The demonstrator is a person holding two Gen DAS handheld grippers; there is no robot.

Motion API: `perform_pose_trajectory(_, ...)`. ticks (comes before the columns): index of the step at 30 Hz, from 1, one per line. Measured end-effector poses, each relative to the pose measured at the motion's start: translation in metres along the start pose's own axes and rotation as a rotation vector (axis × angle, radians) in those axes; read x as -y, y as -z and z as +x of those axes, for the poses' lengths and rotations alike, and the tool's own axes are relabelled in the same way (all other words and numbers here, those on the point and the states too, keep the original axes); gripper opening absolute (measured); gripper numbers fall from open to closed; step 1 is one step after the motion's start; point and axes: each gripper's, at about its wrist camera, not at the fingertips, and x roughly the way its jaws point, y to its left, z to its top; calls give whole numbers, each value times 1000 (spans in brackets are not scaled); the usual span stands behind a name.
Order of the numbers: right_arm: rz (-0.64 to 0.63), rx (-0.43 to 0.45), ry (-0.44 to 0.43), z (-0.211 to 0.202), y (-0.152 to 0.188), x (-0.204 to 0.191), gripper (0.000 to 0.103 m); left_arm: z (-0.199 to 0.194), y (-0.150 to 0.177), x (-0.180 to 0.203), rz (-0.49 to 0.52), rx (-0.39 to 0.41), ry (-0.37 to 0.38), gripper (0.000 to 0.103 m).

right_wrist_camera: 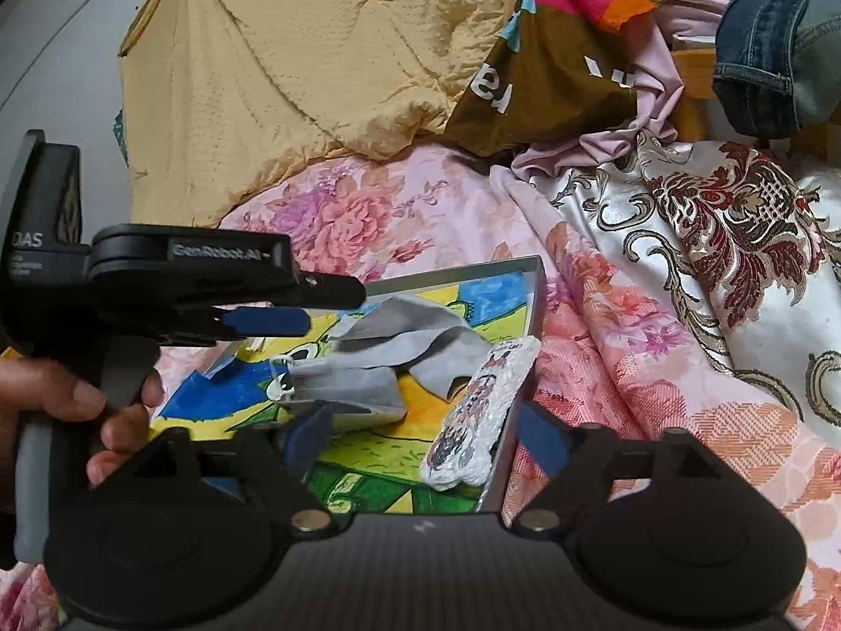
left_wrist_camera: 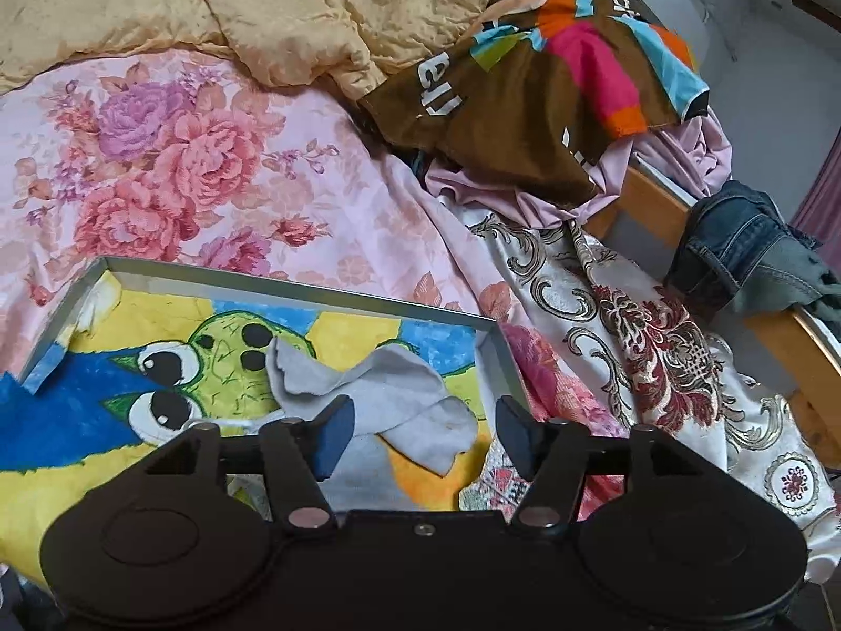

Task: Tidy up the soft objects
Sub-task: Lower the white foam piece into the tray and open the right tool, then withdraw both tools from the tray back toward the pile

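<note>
So we've got a bed covered by a pink floral sheet (left_wrist_camera: 210,168), filling most of both views. A big yellow dimpled blanket (left_wrist_camera: 315,5) is bunched across the top, and a silvery brocade cloth with dark red ornaments (left_wrist_camera: 646,347) drapes down the right side. Upper right there's a brown fleece throw with pink, orange and blue stripes (left_wrist_camera: 525,100), a crumpled lilac cloth (left_wrist_camera: 683,158) under it, and blue denim jeans (left_wrist_camera: 746,252) off at the right edge.

Lower centre sits a shallow grey tray (left_wrist_camera: 294,289) lined with a cartoon print in blue, yellow and green. Inside it lies a crumpled grey cloth (left_wrist_camera: 378,384), and in the right wrist view a small white knitted piece with a cartoon figure (right_wrist_camera: 473,420) leans on the tray's right wall.

Our left hand-held gripper (left_wrist_camera: 420,431) hangs over the grey cloth, jaws apart, nothing pinched. The right hand-held gripper (right_wrist_camera: 420,436) is spread wide too, holding nothing, with the knitted piece lying between its fingers. A hand (right_wrist_camera: 79,420) grips the left one's handle at lower left.
</note>
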Motion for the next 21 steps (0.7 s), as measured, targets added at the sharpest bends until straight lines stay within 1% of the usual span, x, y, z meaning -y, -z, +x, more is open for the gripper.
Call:
perform_pose_trajectory(2, 5, 1, 3, -3, 0, 1, 89, -10, 3, 1, 1, 11, 4, 69)
perform_pose_trajectory(4, 0, 19, 18, -10, -1, 1, 93, -23, 6, 3, 8, 37, 4, 77)
perform_pose_trajectory(6, -29, 42, 47, -17, -3, -3, 95, -38, 10, 3, 8, 63, 11, 81)
perform_pose_trajectory(8, -50, 65, 65, -26, -3, -7, 96, -53, 14, 1, 1, 88, 16, 83)
perform_pose_trajectory(12, -69, 107, 66, -43, -2, -17, 100, -85, 26, -1, 6, 142, -16, 95)
perform_pose_trajectory(17, -118, 166, 76, -66, 1, -35, 102, -124, 39, -6, 10, 179, -35, 97)
perform_pose_trajectory(21, -138, 202, 74, -86, 6, -44, 103, -157, 60, -11, 32, 225, -63, 100)
